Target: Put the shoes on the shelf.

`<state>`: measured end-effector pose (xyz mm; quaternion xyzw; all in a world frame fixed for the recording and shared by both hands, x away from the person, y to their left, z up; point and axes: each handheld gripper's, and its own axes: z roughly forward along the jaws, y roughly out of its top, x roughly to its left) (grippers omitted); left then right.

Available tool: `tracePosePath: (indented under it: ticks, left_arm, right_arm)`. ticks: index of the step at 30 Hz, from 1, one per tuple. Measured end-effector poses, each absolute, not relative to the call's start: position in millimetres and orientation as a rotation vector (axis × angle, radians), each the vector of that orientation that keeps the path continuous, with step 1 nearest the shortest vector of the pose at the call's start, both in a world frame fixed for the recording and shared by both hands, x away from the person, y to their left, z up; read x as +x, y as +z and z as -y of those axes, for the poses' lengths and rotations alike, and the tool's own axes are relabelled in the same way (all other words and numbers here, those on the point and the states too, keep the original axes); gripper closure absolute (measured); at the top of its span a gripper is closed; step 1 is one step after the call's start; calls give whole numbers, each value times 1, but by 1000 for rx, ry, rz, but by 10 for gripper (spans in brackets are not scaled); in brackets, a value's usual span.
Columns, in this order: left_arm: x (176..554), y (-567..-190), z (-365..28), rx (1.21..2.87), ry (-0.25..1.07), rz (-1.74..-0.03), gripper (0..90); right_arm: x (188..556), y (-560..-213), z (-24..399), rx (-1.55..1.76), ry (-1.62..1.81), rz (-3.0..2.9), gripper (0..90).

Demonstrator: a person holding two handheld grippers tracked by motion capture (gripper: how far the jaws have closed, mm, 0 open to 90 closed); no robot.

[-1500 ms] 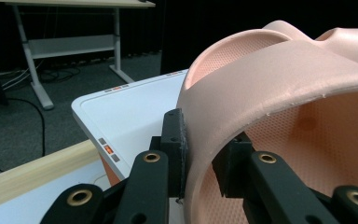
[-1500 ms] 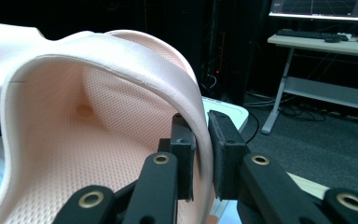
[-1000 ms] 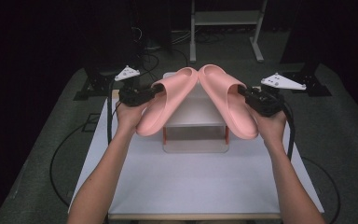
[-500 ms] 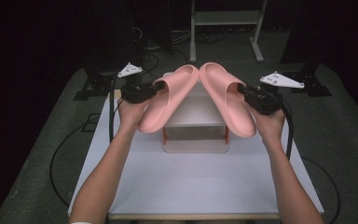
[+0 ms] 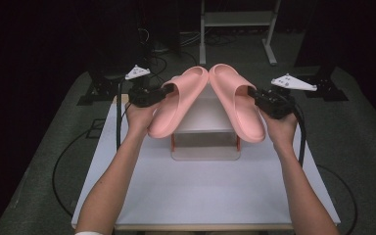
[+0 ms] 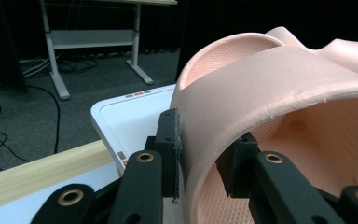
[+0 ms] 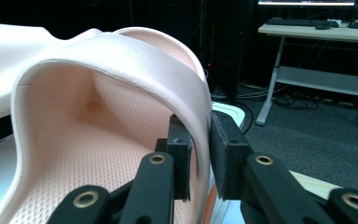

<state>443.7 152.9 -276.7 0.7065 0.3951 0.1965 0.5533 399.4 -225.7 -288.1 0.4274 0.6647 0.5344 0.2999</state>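
Note:
Two pink slide slippers hang in the air over the table, toes nearly touching at the far end. My left gripper (image 5: 169, 91) (image 6: 203, 156) is shut on the strap of the left slipper (image 5: 178, 105) (image 6: 279, 79). Its jaws have just been opening a little, with the strap still pinched between the pads. My right gripper (image 5: 251, 93) (image 7: 199, 149) is shut on the strap of the right slipper (image 5: 237, 103) (image 7: 121, 60), one pad inside the strap and one outside. Both slippers tilt with their soles turned outward.
A small white shelf (image 5: 205, 117) with orange legs stands under the slippers on the white table (image 5: 205, 196). A wooden strip (image 6: 37, 170) lies by the table's far edge. Desk frames (image 5: 237, 19), cables and dark stands surround the table on the floor.

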Motion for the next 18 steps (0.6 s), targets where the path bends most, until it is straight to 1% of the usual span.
tracePosePath:
  ticks: [18]
  left_arm:
    - [445, -277, -146, 1643, 462, -962, 677]
  right_arm:
    - [403, -288, 220, 1153, 1427, -1756, 753]
